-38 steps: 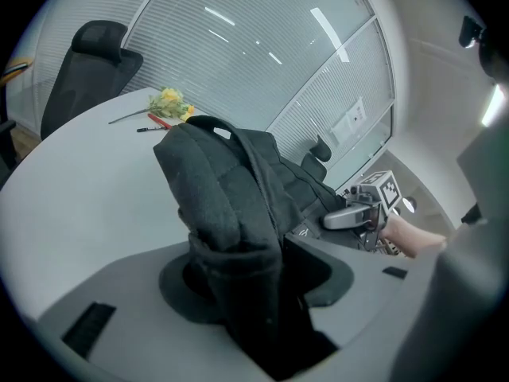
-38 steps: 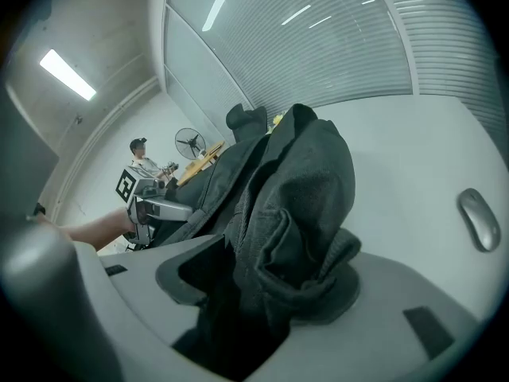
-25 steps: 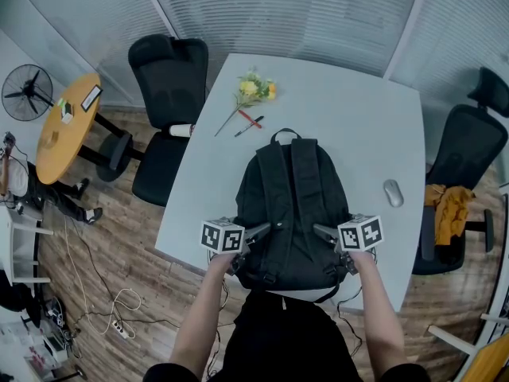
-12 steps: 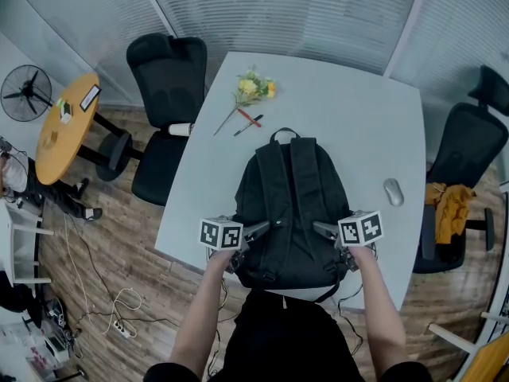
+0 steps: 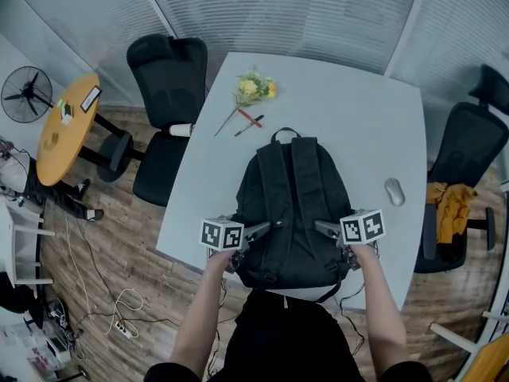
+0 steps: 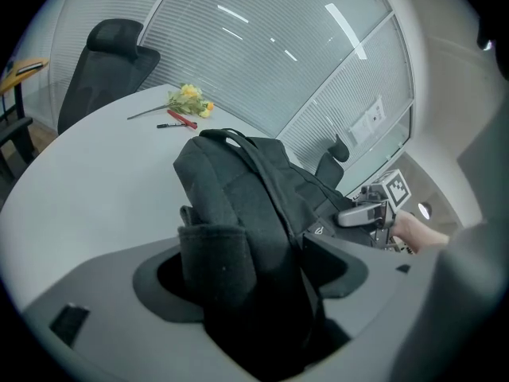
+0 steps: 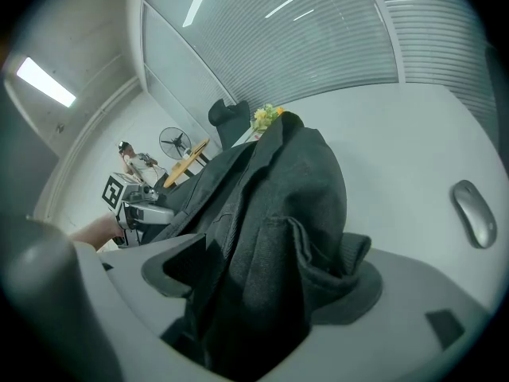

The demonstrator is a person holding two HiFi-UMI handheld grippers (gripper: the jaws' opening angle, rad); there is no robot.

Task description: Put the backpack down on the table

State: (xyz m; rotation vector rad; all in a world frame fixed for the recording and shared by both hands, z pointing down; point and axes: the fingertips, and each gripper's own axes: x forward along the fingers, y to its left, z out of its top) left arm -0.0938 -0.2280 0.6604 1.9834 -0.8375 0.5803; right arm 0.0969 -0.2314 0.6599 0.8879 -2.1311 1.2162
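Head view: your left gripper (image 5: 261,229) and right gripper (image 5: 322,229) are just opening wide, with backpack (image 5: 290,193) fabric lying loose between the jaws, so withdrawing toward 6 o'clock is risking snagging it off the table (image 5: 358,118).

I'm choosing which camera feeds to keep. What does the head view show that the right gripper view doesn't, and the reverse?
Only the head view: the red pen near the flowers, and the orange cloth on a chair. Only the right gripper view: the ceiling light. Both: the backpack lying on the table, the mouse, the flowers and the fan.
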